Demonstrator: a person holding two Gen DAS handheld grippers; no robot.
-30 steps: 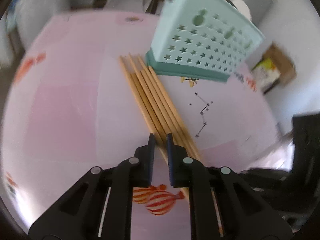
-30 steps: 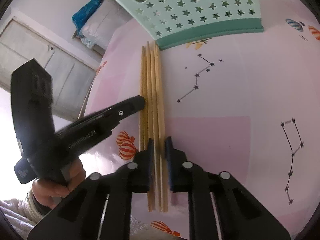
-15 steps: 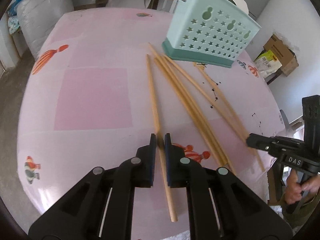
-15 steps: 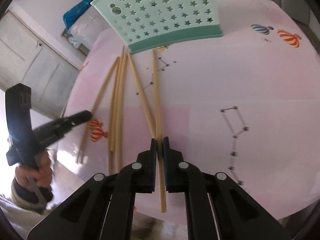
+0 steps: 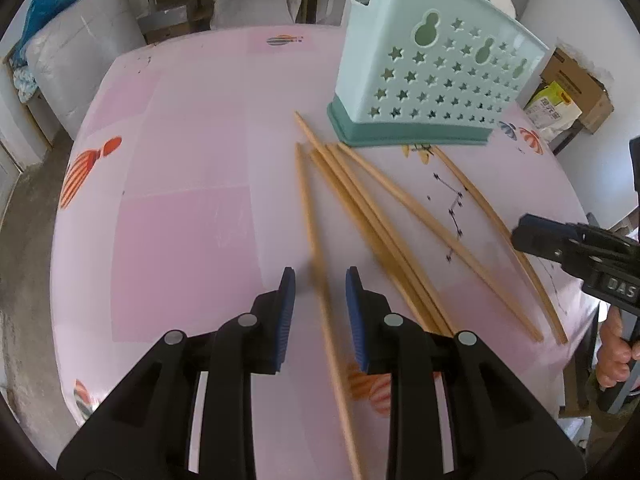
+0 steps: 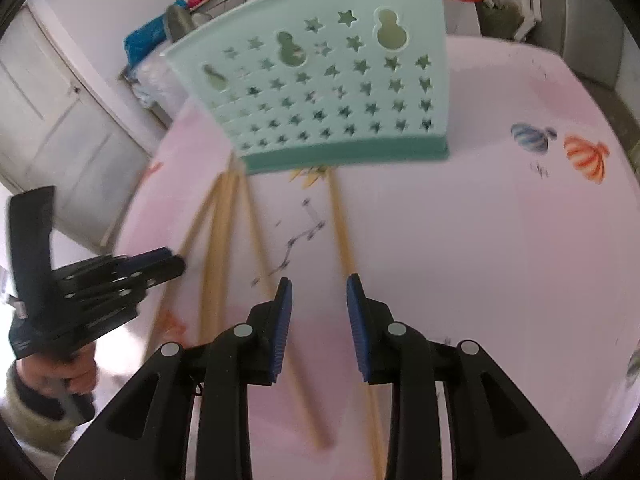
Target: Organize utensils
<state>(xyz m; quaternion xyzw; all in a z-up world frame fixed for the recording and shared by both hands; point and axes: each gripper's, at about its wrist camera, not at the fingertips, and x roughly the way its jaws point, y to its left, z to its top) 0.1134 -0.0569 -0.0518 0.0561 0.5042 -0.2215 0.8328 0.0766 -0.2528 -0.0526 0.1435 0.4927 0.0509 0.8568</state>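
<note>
Left gripper (image 5: 320, 280): fingers opening, one chopstick (image 5: 308, 216) lies loose between them on the counter (image 5: 180, 200) — pads not touching it, so nothing is held. Middle: a bundle of chopsticks (image 5: 372, 216) fans out from the foot of the mint holder (image 5: 432, 80), which stands upright at the far side, empty as far as I can tell. Right gripper (image 6: 319, 284): fingers also opening, nothing gripped — the rightmost chopstick (image 6: 340, 224) runs under the right finger, blurred. Judgement: to do this step well, re-close on one stick near its thick end, squarely across it, lift clear of its neighbours, tip it vertical, then drop it into the holder.
</note>
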